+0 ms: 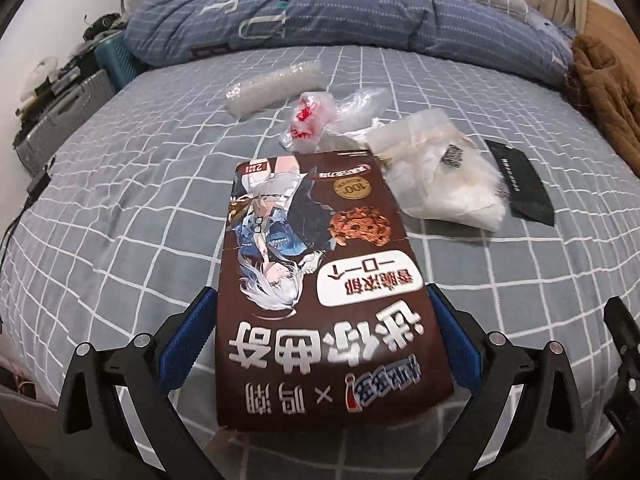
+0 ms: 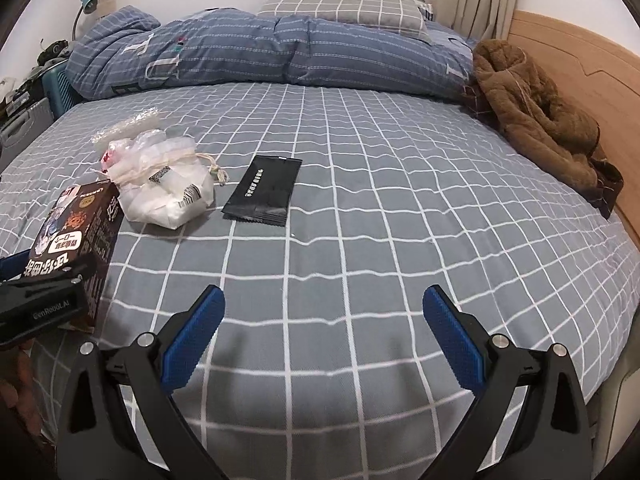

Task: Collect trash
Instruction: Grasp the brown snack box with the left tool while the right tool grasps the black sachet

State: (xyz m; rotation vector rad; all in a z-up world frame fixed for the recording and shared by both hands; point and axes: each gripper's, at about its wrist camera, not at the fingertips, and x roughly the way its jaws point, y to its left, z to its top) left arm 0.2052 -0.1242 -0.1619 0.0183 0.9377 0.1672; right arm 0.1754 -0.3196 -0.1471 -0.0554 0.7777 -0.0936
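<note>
Nearest to me, the left gripper (image 1: 322, 304) has its blue pads pressed against both long sides of a brown cookie box (image 1: 320, 280), grasping it just above the grey checked bed sheet (image 1: 120, 208). From the right wrist view the same box (image 2: 86, 232) sits at the left edge, clamped in the black frame of the left gripper. The right gripper (image 2: 323, 300) hangs over bare sheet with its jaws spread wide and nothing between them.

Just beyond the box lies a white drawstring bag (image 1: 444, 184) stuffed with wrappers, and to its right, close by, a flat black packet (image 1: 520, 184). Behind the bag are a crumpled clear plastic bag with red print (image 1: 316, 116) and a strip of bubble wrap (image 1: 272, 84).

Farther back a blue striped quilt (image 1: 320, 16) is heaped across the bed, with a brown fleece coat (image 2: 536, 112) beside the wooden headboard (image 2: 580, 64) and a checked pillow (image 2: 344, 6) behind.
</note>
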